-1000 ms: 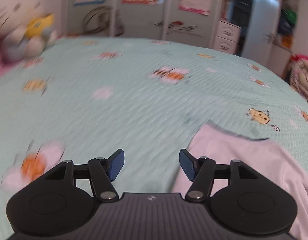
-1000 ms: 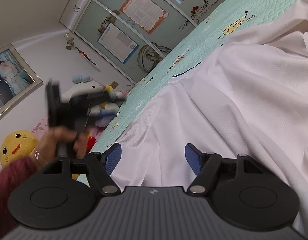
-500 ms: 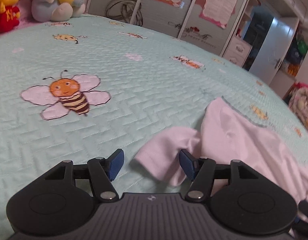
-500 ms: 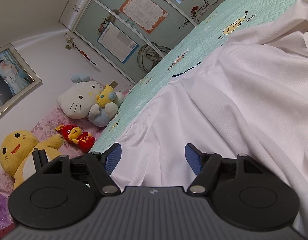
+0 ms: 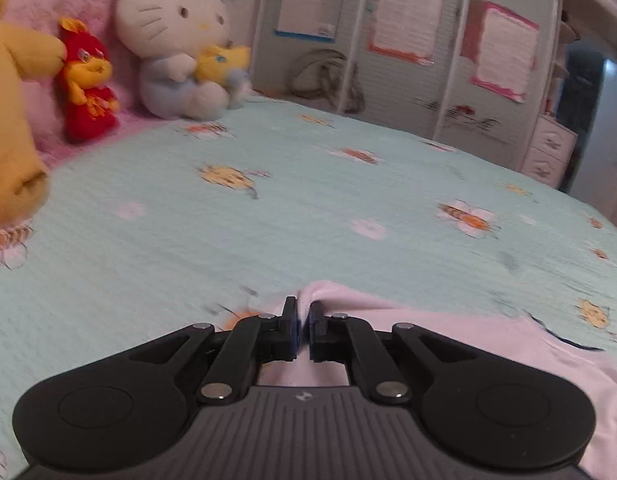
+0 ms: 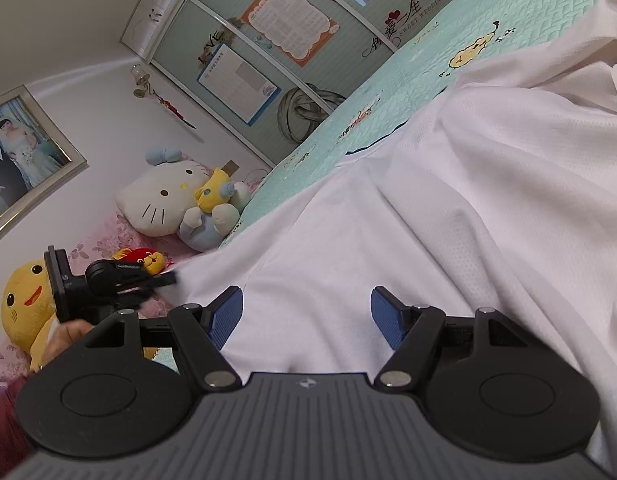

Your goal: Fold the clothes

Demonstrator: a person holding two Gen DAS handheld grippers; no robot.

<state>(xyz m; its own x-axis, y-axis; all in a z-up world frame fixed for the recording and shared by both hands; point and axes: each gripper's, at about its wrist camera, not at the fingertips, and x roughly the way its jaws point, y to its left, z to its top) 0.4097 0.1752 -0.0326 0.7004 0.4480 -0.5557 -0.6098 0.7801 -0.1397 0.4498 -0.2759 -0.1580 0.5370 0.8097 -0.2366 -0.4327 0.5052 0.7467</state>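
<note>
**Shirt edge pinched on the bed**

Left wrist view: The left hand-held gripper (image 5: 303, 314) is seen with its jaws closing, nearly together, on a bunched fold of the white shirt (image 5: 448, 332). The fold rises between the blue pads (image 5: 295, 330). The shirt is spread from there toward the lower right, over the green bedspread (image 5: 268, 216). Plush toys (image 5: 176, 40) are lined up at the head of the bed.

Right wrist view: The right hand-held gripper (image 6: 304, 316) is held with its jaws wide apart, and nothing is pressed by its pads (image 6: 224, 312). Wrinkled shirt cloth (image 6: 448, 208) is seen between and beyond them, covering most of the bedspread (image 6: 408, 68). At the left, the left hand-held gripper (image 6: 164, 280) is seen clamped on a corner of the shirt, which is pulled toward it in a taut point. A hand (image 6: 68, 334) is partly seen under that tool.
</note>
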